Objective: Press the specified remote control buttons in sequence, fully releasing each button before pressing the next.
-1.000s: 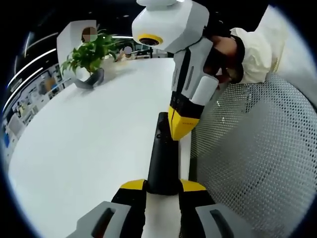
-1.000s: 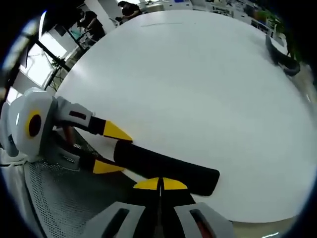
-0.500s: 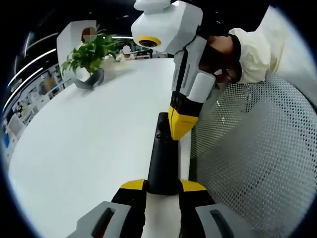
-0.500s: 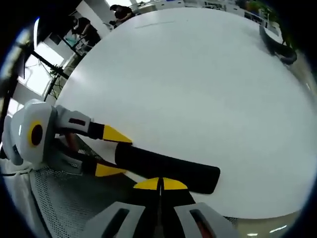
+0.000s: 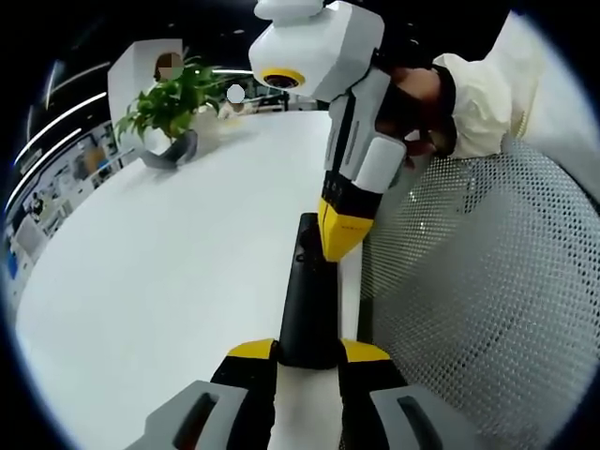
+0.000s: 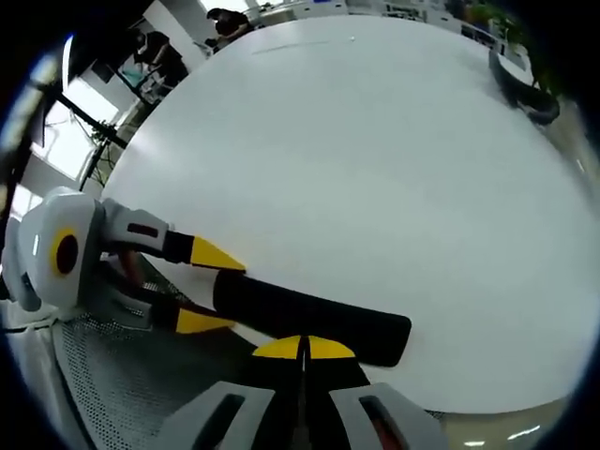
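While you held the black remote control [image 5: 307, 300] at the near edge of the white table [image 5: 169, 272], your left gripper [image 5: 307, 352] was clamped on its near end, one yellow-tipped jaw on each side of the narrow body. The remote lay flat along the table edge, just beside the grey mesh surface [image 5: 478, 300]. Your right gripper [image 5: 342, 234] came down from above with its jaws closed together, tips touching the upper face of the remote near its far end; your hand [image 5: 422, 103] gripped the handle. From the right gripper view, the remote control [image 6: 309, 319] stretched across the table [image 6: 375, 169], the left gripper [image 6: 202, 286] pinching its end, and the right gripper [image 6: 303, 348] met it tip-first. A potted plant [image 5: 169, 108] stood well apart at the far side.
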A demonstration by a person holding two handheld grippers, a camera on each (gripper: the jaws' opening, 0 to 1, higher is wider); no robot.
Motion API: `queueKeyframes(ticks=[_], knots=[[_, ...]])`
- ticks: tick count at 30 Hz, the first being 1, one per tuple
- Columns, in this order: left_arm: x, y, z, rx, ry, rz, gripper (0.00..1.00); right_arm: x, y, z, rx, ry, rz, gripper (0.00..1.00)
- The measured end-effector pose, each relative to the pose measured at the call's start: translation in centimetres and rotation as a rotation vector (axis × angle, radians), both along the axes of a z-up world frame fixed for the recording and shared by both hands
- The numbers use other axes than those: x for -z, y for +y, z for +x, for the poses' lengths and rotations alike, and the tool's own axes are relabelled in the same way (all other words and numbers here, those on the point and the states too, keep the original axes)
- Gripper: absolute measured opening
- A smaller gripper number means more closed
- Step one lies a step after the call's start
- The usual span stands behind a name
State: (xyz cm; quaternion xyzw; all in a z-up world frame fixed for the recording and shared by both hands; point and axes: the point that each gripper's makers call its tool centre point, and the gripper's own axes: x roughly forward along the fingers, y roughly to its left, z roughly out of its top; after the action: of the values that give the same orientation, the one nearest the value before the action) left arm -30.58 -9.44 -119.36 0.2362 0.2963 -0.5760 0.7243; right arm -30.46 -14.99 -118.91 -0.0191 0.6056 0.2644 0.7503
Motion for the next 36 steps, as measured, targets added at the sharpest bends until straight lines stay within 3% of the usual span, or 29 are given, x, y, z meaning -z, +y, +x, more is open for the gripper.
queueKeyframes(ticks=[13,18,22,25,28,36], knots=[[0.00,-0.04,-0.01,0.003,0.000,0.000,0.25,0.10,0.10,-0.15,-0.073,-0.056,-0.057,0.00],[0.01,-0.03,-0.01,0.003,-0.001,0.000,0.25,0.10,-0.14,-0.01,-0.005,-0.017,-0.011,0.00],[0.03,-0.03,-0.02,0.003,-0.001,0.000,0.25,0.15,0.04,-0.24,-0.002,-0.005,-0.006,0.00],[0.02,-0.06,-0.01,0.008,-0.007,0.001,0.25,0.24,0.25,-0.38,-0.029,-0.009,-0.026,0.00],[0.02,0.02,0.10,-0.008,-0.001,0.001,0.25,0.21,0.41,-0.15,-0.097,-0.062,-0.078,0.00],[0.03,0.00,0.21,-0.011,0.001,0.000,0.25,0.15,0.12,-0.07,-0.018,-0.009,-0.015,0.00]])
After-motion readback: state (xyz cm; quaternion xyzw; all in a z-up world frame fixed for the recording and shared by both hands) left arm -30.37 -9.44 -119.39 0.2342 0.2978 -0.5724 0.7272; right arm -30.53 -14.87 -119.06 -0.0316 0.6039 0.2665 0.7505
